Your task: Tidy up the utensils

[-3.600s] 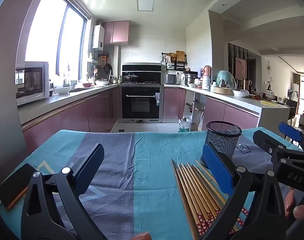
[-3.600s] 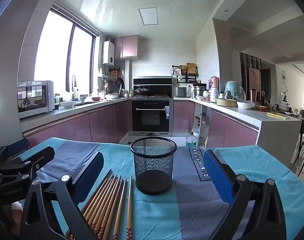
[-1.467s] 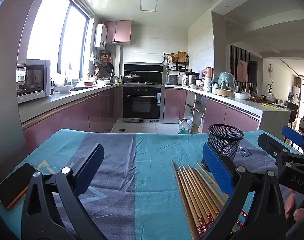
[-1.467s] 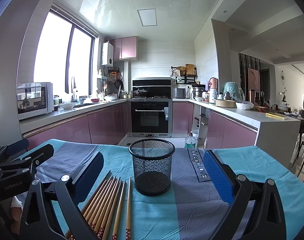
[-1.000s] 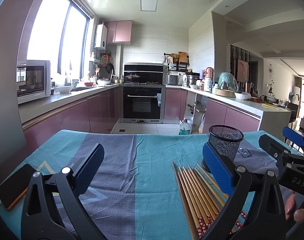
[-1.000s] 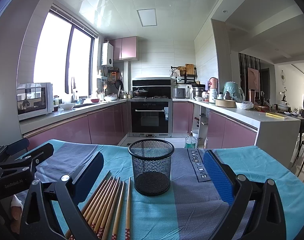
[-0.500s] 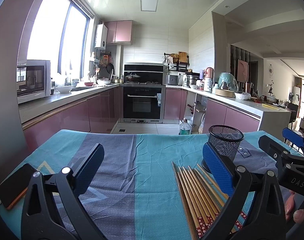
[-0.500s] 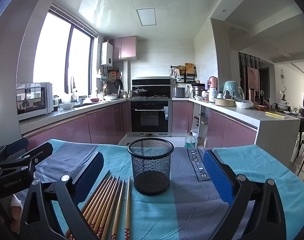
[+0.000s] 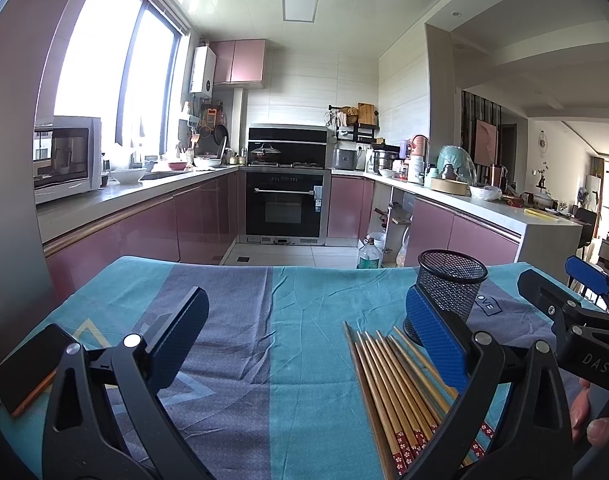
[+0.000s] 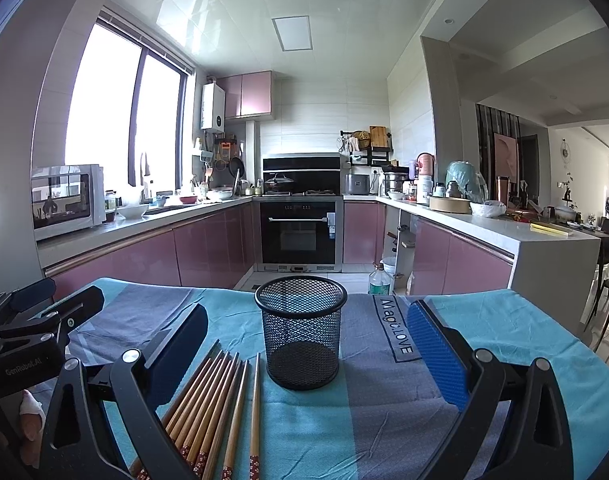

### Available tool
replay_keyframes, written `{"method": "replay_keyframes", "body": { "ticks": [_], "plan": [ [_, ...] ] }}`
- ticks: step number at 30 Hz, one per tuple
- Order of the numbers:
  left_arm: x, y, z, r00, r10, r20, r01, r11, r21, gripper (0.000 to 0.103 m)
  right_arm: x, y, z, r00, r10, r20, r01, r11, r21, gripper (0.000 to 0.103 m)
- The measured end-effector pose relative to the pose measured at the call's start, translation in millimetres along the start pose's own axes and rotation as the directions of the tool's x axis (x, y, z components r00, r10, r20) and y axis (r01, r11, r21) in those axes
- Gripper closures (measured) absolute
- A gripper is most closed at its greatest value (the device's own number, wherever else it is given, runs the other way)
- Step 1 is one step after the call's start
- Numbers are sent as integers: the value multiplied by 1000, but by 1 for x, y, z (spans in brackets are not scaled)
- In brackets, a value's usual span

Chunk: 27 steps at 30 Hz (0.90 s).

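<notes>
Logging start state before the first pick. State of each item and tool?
Left tool: open, holding nothing.
Right tool: open, holding nothing.
Mesh cup: upright, empty.
Chopsticks: lying flat in a row on the tablecloth, beside the cup.
Phone: flat, screen dark.
Oven: door shut.

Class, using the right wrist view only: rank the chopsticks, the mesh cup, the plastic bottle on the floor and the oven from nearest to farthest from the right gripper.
Measured from the right gripper:
1. Chopsticks, lying on the cloth by its left finger.
2. Mesh cup, upright just ahead, centre.
3. Plastic bottle, on the floor past the table's far edge, slightly right.
4. Oven, in the back wall, centre.
</notes>
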<state>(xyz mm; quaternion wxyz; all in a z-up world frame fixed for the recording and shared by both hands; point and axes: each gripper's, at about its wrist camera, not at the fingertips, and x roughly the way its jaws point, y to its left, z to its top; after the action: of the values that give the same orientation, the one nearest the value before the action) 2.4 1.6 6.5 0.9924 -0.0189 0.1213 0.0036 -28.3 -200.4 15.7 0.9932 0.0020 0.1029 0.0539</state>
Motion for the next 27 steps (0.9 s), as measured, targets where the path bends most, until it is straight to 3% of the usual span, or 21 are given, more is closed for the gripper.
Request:
{"method": "replay_keyframes", "body": {
  "ticks": [27],
  "plan": [
    [4, 2, -1, 1000, -2, -23, 2, 1000, -2, 6, 1, 0, -3, 1000, -2, -10, 2, 1000, 7, 6]
  ]
}}
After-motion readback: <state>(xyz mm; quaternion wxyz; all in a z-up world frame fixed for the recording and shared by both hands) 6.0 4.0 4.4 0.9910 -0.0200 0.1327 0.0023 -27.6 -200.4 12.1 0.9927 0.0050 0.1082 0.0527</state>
